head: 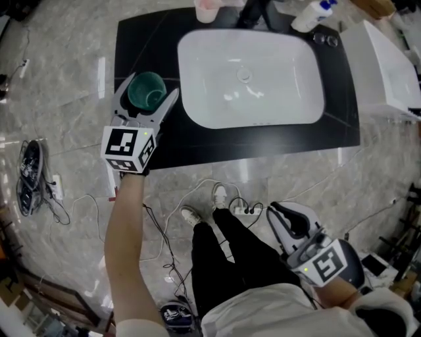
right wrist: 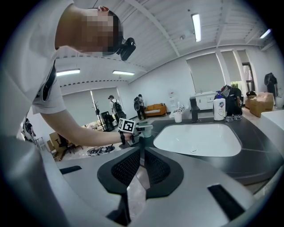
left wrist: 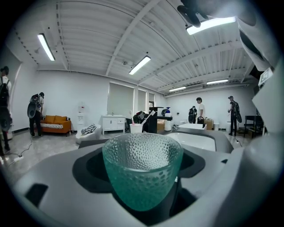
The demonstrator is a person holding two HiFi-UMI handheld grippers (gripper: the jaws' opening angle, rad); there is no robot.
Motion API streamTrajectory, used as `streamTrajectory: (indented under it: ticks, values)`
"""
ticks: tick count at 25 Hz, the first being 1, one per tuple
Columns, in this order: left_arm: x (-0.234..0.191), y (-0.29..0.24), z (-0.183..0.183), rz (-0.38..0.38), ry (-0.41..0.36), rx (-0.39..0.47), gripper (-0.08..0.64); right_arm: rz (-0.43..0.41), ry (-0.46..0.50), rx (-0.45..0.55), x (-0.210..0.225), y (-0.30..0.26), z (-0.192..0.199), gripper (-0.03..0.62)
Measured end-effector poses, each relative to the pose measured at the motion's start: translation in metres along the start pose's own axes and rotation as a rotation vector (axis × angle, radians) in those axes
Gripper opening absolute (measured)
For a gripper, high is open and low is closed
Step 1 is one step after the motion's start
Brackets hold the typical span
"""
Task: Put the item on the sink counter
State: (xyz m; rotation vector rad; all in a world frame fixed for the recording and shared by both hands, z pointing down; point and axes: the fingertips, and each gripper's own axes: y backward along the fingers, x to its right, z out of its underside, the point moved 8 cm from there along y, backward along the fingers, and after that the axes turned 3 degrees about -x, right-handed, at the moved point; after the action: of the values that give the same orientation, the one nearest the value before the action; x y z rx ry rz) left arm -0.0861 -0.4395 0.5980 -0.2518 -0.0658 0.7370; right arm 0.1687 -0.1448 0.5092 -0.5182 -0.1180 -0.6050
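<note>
A teal dimpled glass cup (head: 146,91) stands upright between the jaws of my left gripper (head: 148,89), which is shut on it. It is over the left part of the black sink counter (head: 141,39), beside the white basin (head: 263,99). In the left gripper view the cup (left wrist: 142,170) fills the gap between the jaws. Whether its base touches the counter I cannot tell. My right gripper (head: 289,222) hangs low by the person's legs, its jaws closed together with nothing in them; in the right gripper view its pads (right wrist: 153,166) meet.
A pink cup (head: 206,10), a black faucet (head: 253,13) and a white bottle (head: 309,16) stand along the counter's back edge. A white unit (head: 388,66) adjoins on the right. A power strip and cables (head: 247,210) lie on the marble floor.
</note>
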Motion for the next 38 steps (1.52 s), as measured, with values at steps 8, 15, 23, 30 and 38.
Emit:
streamTrajectory:
  ticks: [8, 15, 23, 30, 38]
  values:
    - [-0.008, -0.004, -0.001, -0.004, 0.006, 0.012, 0.393, -0.007, -0.011, -0.007, 0.004, -0.003, 0.002, 0.054]
    - [-0.008, -0.004, 0.001, 0.012, 0.015, -0.013, 0.396, -0.012, -0.012, -0.013, 0.006, -0.004, 0.000, 0.054]
    - [-0.010, 0.003, 0.000, -0.018, -0.015, 0.004, 0.528, -0.024, -0.019, -0.010, 0.005, -0.006, 0.000, 0.054]
    - [0.004, 0.025, -0.002, -0.029, -0.037, 0.028, 0.543, -0.024, -0.005, 0.004, 0.001, -0.006, -0.006, 0.054]
    - [0.027, 0.077, -0.024, -0.032, -0.057, 0.073, 0.541, -0.037, 0.039, 0.062, -0.021, 0.000, -0.029, 0.054]
